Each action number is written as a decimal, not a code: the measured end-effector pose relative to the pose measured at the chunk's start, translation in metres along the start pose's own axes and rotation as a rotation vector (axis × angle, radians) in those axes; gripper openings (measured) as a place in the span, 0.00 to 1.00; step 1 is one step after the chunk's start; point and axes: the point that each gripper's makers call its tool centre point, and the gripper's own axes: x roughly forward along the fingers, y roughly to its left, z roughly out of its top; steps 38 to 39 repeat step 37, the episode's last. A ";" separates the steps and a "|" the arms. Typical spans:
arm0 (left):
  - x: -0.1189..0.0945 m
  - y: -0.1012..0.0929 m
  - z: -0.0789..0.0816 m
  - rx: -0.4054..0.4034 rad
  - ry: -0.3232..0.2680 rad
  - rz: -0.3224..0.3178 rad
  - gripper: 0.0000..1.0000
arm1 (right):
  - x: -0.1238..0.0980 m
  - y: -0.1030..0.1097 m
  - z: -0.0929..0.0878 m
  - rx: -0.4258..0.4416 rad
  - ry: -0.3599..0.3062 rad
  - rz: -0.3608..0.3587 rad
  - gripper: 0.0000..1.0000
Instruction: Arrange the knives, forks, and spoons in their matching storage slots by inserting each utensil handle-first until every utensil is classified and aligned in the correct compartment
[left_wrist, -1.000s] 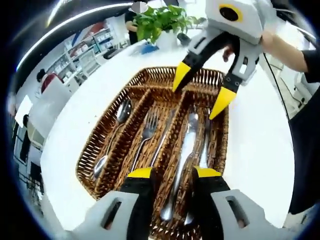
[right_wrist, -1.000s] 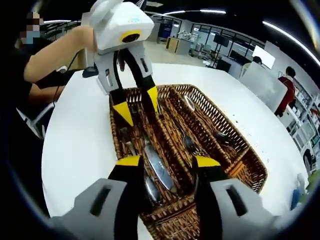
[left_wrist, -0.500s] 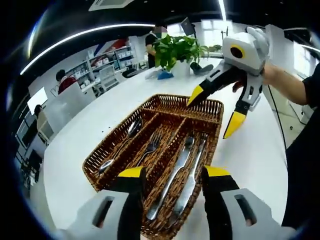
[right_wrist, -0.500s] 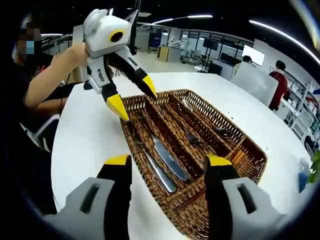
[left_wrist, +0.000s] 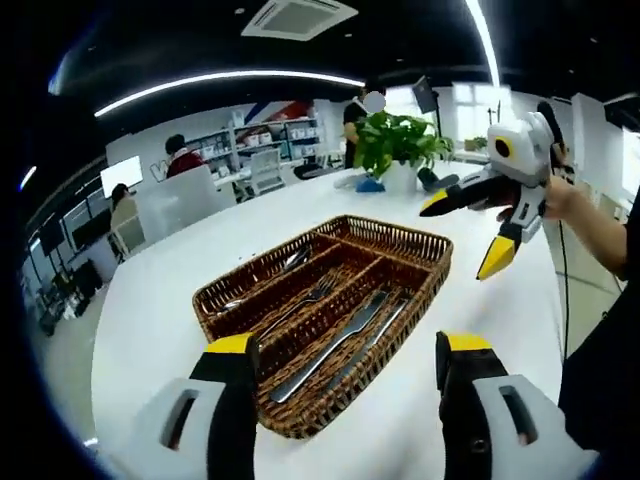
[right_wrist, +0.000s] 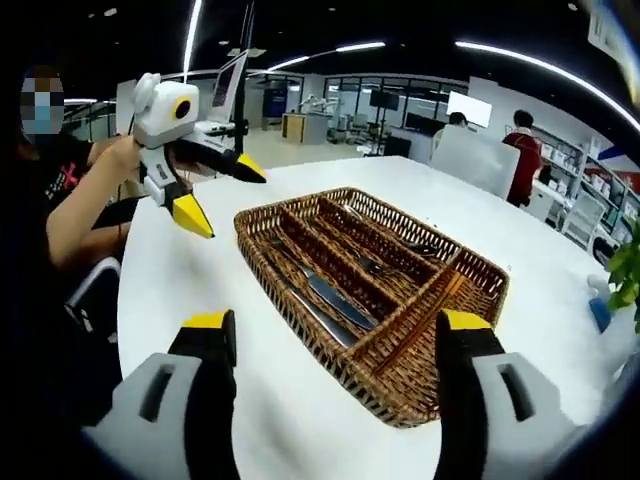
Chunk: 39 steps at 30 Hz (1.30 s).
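A brown wicker cutlery basket (left_wrist: 296, 418) with lengthwise slots lies on the white round table (left_wrist: 160, 330). In the left gripper view two knives (left_wrist: 338, 346) lie in its right slot, a fork (left_wrist: 303, 304) in the middle slot and a spoon (left_wrist: 291, 261) in the left slot. My left gripper (left_wrist: 348, 345) hovers open and empty before the basket's near end. My right gripper (left_wrist: 465, 232) hangs open above the table beyond the basket's far right corner. From the right gripper view, the basket (right_wrist: 392, 396) holds the knives (right_wrist: 336, 300), with my right gripper (right_wrist: 333, 321) open and the left gripper (right_wrist: 220, 192) open at the upper left.
A potted green plant (left_wrist: 398, 148) stands at the table's far edge. A person's arm (right_wrist: 85, 200) holds the left gripper, with a chair (right_wrist: 92, 298) below it. A blue object (right_wrist: 599, 313) lies near the table's right edge. People and desks fill the office behind.
Both grippers have risen and drawn back from the basket, which now looks smaller and farther off. Each pair of jaws stands wider apart. The cutlery has not moved.
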 end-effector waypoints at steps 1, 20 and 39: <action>-0.001 0.000 0.000 -0.004 -0.006 0.006 0.76 | -0.001 -0.001 -0.001 0.003 -0.002 -0.007 0.87; -0.045 -0.008 -0.030 -0.151 -0.041 0.212 0.91 | -0.054 -0.009 -0.022 0.129 -0.071 -0.235 1.00; -0.056 -0.015 -0.013 -0.186 -0.127 0.243 0.99 | -0.064 -0.001 -0.032 0.201 -0.091 -0.286 1.00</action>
